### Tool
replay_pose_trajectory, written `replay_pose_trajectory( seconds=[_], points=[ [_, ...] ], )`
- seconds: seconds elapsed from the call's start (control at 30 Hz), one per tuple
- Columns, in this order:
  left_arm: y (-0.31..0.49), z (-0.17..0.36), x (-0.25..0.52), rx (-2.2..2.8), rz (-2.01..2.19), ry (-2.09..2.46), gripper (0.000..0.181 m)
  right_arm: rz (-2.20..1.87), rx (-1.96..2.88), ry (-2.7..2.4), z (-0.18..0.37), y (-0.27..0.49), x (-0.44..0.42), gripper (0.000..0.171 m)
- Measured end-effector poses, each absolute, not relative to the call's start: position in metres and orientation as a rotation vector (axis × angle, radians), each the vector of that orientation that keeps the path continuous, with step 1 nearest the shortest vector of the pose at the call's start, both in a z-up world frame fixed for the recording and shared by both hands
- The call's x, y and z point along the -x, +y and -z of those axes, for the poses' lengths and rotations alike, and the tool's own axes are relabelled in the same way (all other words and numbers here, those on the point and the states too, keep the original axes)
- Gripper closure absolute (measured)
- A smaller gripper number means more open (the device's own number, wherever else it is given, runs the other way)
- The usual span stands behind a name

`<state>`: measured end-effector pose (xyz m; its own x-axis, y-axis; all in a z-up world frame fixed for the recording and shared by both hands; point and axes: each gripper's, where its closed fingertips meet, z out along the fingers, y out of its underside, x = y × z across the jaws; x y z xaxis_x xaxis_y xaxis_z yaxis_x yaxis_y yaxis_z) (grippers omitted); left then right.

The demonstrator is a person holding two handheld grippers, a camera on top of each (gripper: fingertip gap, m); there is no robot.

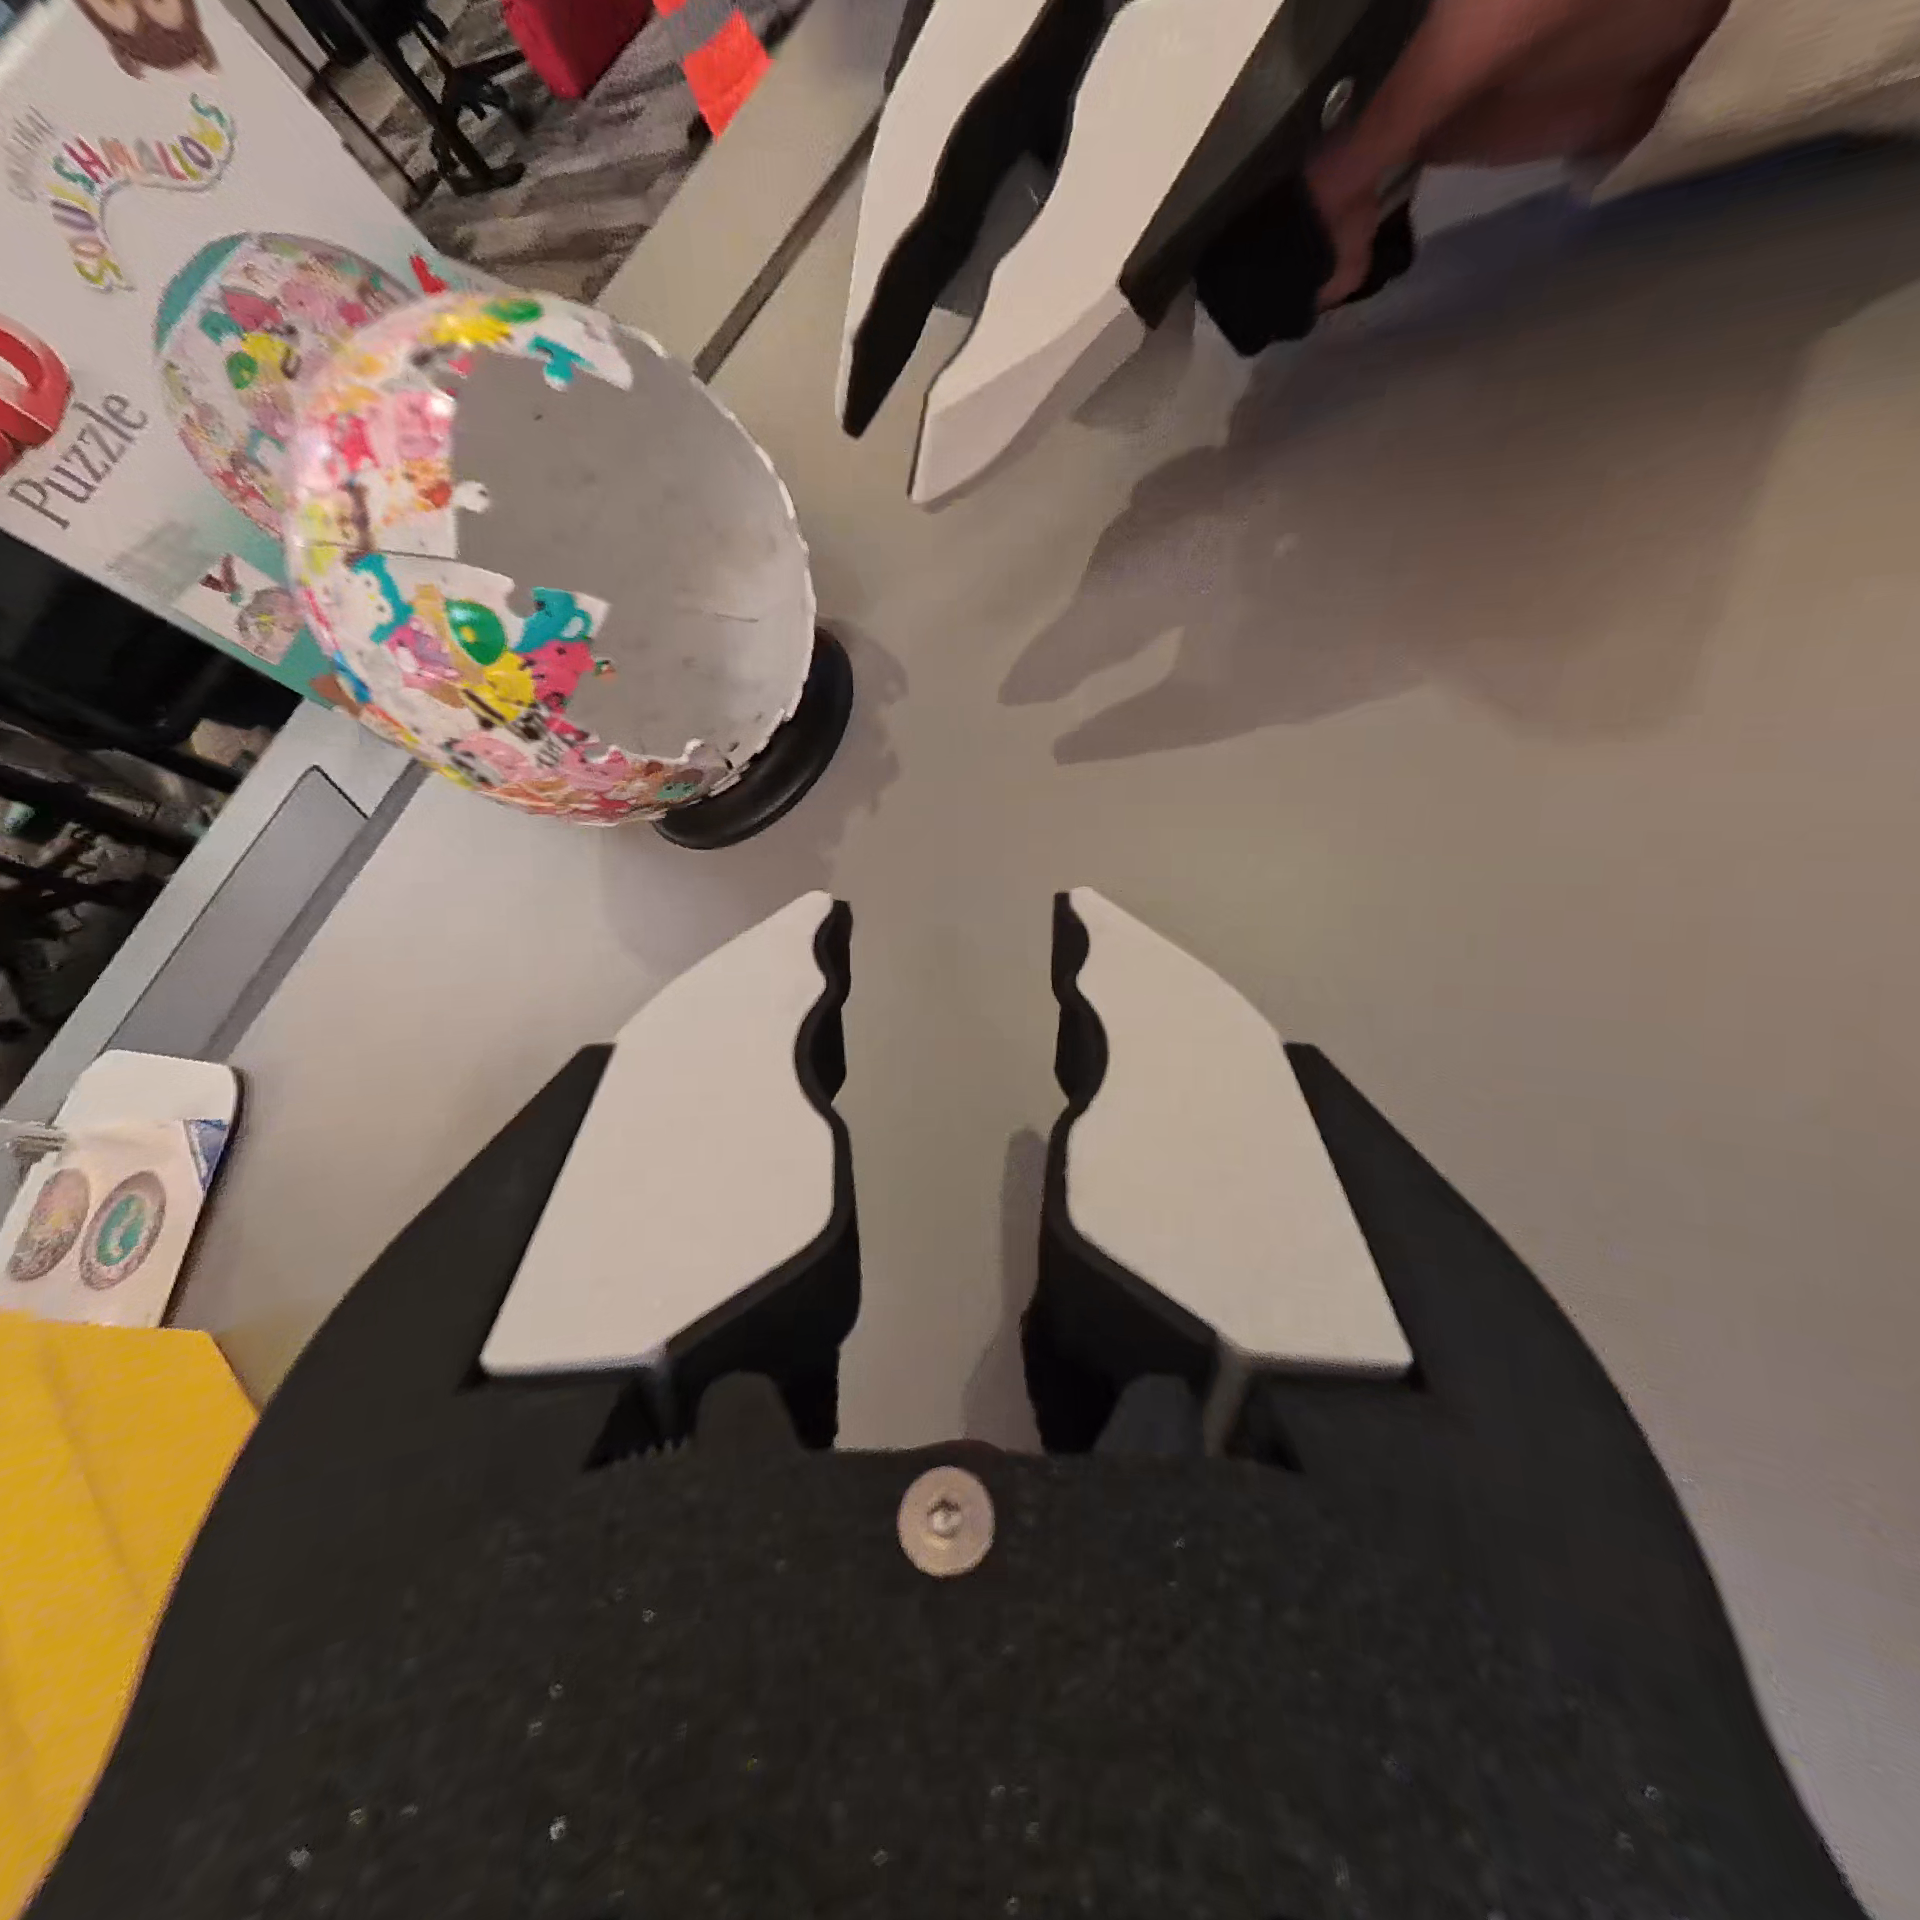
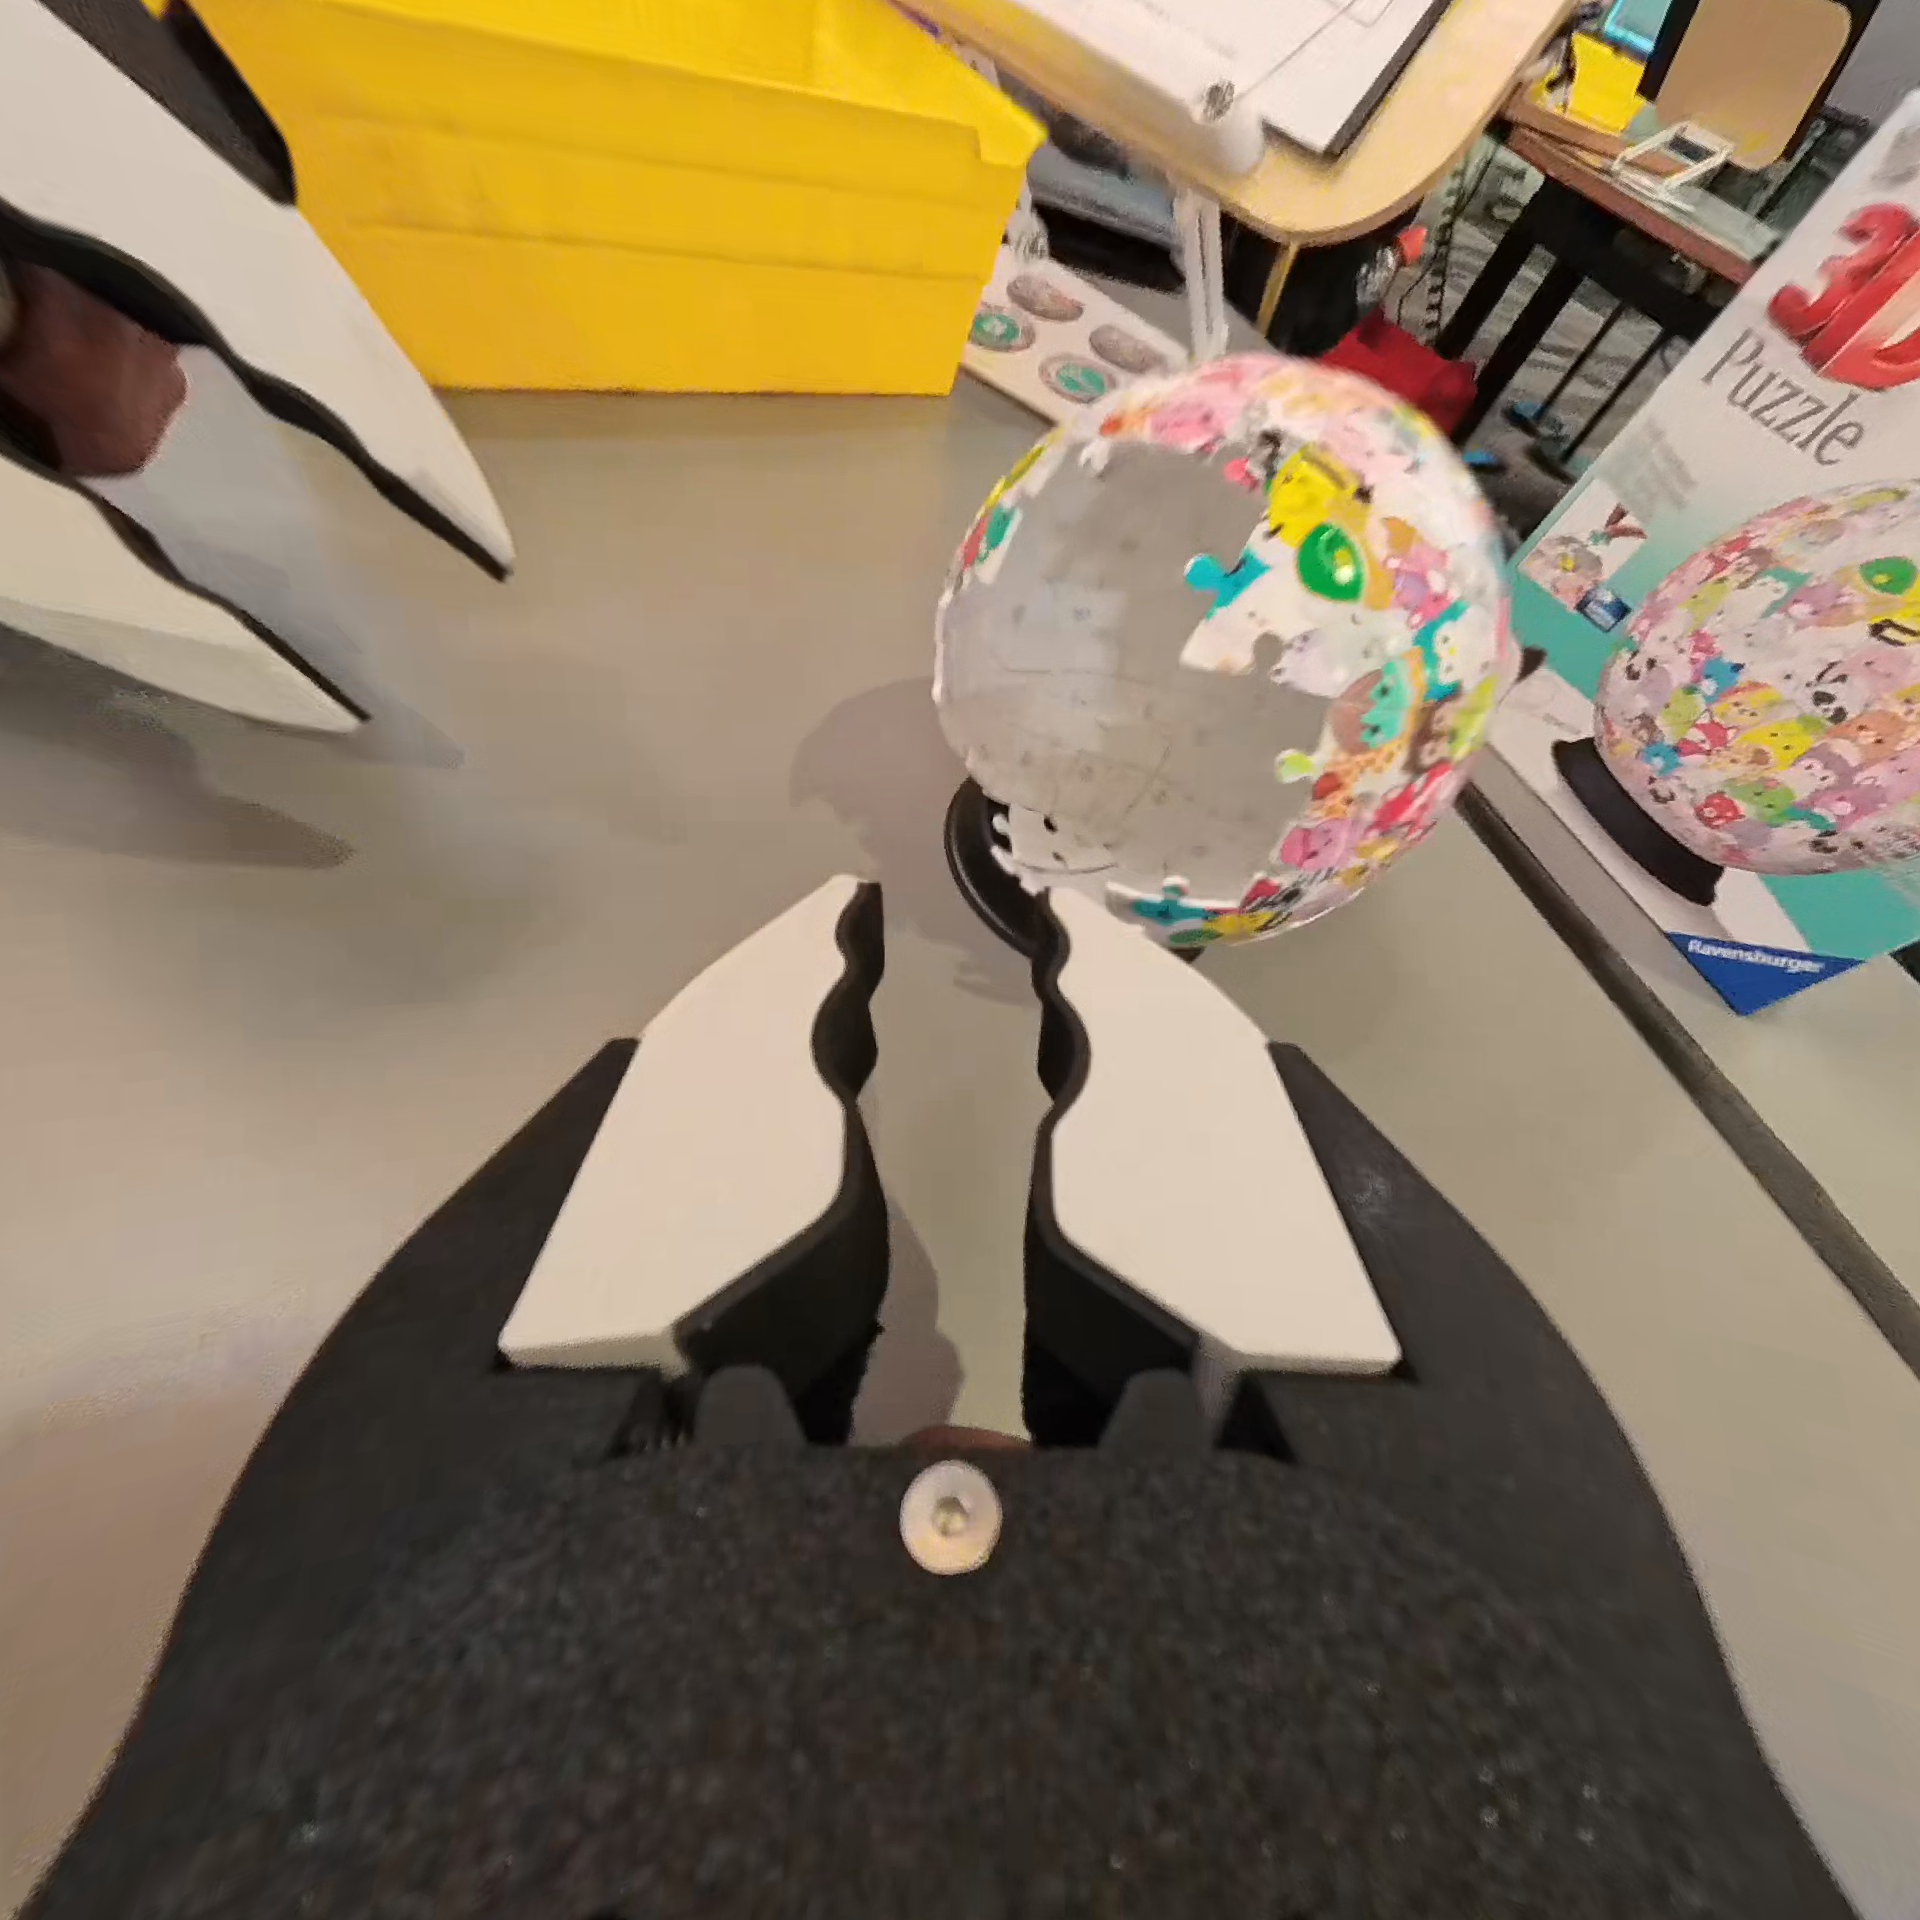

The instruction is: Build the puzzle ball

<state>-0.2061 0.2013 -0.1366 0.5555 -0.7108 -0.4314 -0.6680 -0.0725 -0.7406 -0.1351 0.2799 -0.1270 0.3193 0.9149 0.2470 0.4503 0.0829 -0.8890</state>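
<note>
The partly built puzzle ball (image 1: 395, 488) is a colourful shell with a large opening that shows its grey inside. It sits tilted on a black ring stand (image 1: 774, 774) on the grey table. In the right wrist view the ball (image 2: 1382, 665) and stand (image 2: 982, 862) lie just beyond my right gripper (image 2: 956, 904), which is open and empty. My left gripper (image 1: 951, 909) is open and empty, to the right of the ball. Each gripper shows in the other's view, the right one (image 1: 894, 457) at the top and the left one (image 2: 426, 639) at the left.
The puzzle box (image 2: 1766, 623) stands behind the ball, also in the left wrist view (image 1: 104, 312). A yellow bin (image 2: 644, 208) stands at the table's far side. A sheet with round pictures (image 1: 94, 1216) lies next to it. Bare table (image 1: 1351, 935) lies between the grippers. The tips of one gripper are about 11 cm away from the tips of the other.
</note>
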Motion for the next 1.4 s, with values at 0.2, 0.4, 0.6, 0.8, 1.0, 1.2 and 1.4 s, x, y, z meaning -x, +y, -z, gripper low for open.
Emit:
replay_pose_trajectory(
  seconds=[0.2, 0.4, 0.6, 0.8, 1.0, 1.2, 1.4],
  points=[
    [0.209, 0.139, 0.217, 1.912, 0.115, 1.041, 0.144, -0.181, 1.485, -1.388, 0.146, 0.285, 0.162, 0.140],
    [0.144, 0.110, 0.250, 1.943, 0.304, 0.980, 0.139, 0.094, 1.524, -1.435, 0.156, 0.314, 0.187, 0.141],
    [0.095, 0.118, 0.267, 1.908, 0.506, 0.921, 0.139, 0.217, 1.518, -1.537, 0.172, 0.323, 0.187, 0.147],
    [0.095, 0.119, 0.261, 1.862, 0.615, 0.982, 0.139, 0.099, 1.579, -1.505, 0.174, 0.325, 0.195, 0.144],
    [0.095, 0.120, 0.258, 1.864, 0.669, 0.999, 0.139, 0.135, 1.668, -1.538, 0.184, 0.329, 0.198, 0.143],
    [0.097, 0.123, 0.263, 1.888, 0.677, 0.987, 0.139, 0.104, 1.725, -1.557, 0.187, 0.330, 0.197, 0.148],
    [0.096, 0.124, 0.263, 1.893, 0.674, 0.986, 0.139, 0.144, 1.696, -1.583, 0.187, 0.328, 0.194, 0.152]
  ],
)
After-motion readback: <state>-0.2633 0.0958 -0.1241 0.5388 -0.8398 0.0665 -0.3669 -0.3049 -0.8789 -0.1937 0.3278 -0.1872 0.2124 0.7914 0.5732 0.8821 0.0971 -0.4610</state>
